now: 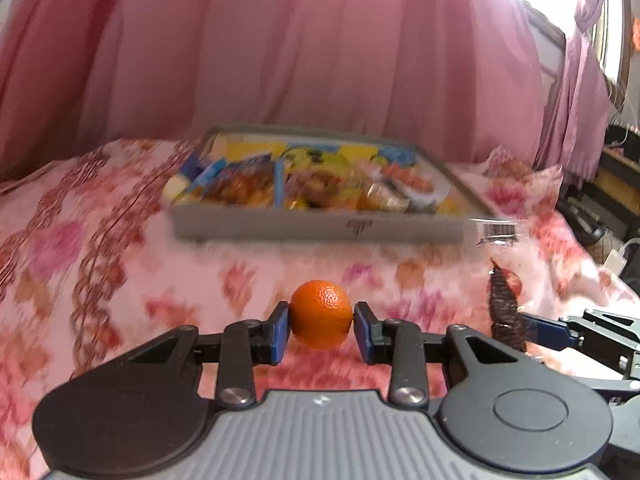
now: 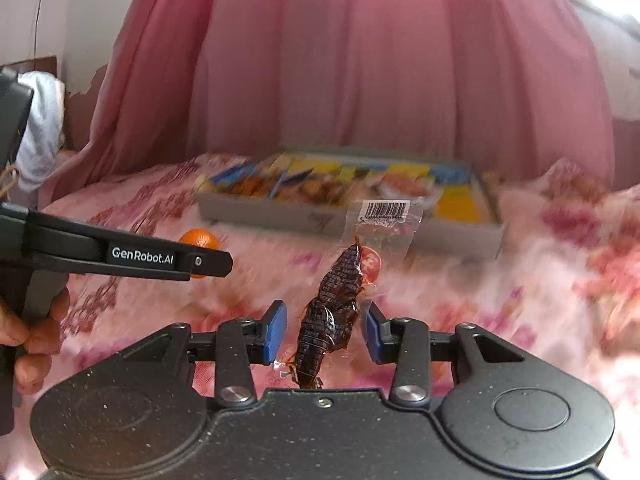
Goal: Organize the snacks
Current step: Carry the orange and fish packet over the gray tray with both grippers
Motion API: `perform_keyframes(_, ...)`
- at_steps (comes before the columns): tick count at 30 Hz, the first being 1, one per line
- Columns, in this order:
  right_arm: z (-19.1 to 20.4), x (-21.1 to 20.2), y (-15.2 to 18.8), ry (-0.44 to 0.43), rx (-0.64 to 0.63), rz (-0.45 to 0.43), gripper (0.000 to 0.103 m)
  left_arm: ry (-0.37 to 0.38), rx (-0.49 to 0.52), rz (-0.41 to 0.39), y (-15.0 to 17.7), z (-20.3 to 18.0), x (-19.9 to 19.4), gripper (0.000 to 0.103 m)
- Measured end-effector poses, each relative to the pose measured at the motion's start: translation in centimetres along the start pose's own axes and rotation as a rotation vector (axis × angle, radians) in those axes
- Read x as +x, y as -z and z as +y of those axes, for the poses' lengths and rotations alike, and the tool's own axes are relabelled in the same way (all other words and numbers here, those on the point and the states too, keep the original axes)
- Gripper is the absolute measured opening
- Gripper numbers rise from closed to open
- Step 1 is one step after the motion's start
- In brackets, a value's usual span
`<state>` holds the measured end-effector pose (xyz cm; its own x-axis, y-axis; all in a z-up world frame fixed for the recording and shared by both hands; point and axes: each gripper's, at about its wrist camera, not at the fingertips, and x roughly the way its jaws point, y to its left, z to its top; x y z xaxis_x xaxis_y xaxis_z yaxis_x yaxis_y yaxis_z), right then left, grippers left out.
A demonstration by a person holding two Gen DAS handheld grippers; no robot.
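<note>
A small orange [image 1: 321,314] is clamped between the blue pads of my left gripper [image 1: 321,326], which is shut on it above the floral cover. My right gripper [image 2: 324,332] is shut on a dark vacuum-packed snack packet [image 2: 332,316] that stands upright, its clear barcode end pointing up. Ahead lies a grey tray [image 1: 320,230] holding several colourful snack packs. In the left wrist view the right gripper [image 1: 528,326] and its packet [image 1: 505,312] show at the right. In the right wrist view the left gripper [image 2: 200,259], the orange [image 2: 199,239] and a hand [image 2: 24,332] show at the left.
A pink floral bedcover [image 1: 100,248] lies under everything, rumpled at the right [image 2: 580,240]. Pink curtains [image 1: 300,60] hang behind the tray. Dark furniture and cables [image 1: 612,184] stand at the far right. A white cloth [image 2: 40,120] hangs at the left.
</note>
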<state>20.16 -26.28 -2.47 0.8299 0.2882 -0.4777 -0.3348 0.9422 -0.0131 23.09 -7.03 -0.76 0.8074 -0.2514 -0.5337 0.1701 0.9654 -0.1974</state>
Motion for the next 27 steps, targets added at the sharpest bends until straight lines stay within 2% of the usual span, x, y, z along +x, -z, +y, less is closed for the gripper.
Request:
perform_keyframes(11, -5.7, 1.6, -6.8, 0.094, -0.012, -0.077, 0.042, 0.080, 0.019, -0.077, -7.3, -0.9, 5.5, 0.038)
perform_keyframes(15, -7.0, 4.0, -8.7, 0.108, -0.012, -0.062, 0.042, 0.086, 0.028, -0.094, -9.4, -1.1, 7.7, 0.038)
perform_keyframes(18, -7.5, 6.4, -9.7, 0.115, -0.005, -0.056, 0.042, 0.080, 0.027, -0.091, -10.4, -1.0, 9.1, 0.038)
perform_keyframes(24, -9.2, 9.8, -10.5, 0.167, 0.015, -0.128, 0.043, 0.068, 0.033, -0.079, -11.3, -1.0, 11.5, 0.038)
perform_keyframes(27, -10.2, 11.3, -10.2, 0.173, 0.047, -0.096, 0.043, 0.062, 0.028, -0.062, -11.3, -0.7, 12.8, 0.038)
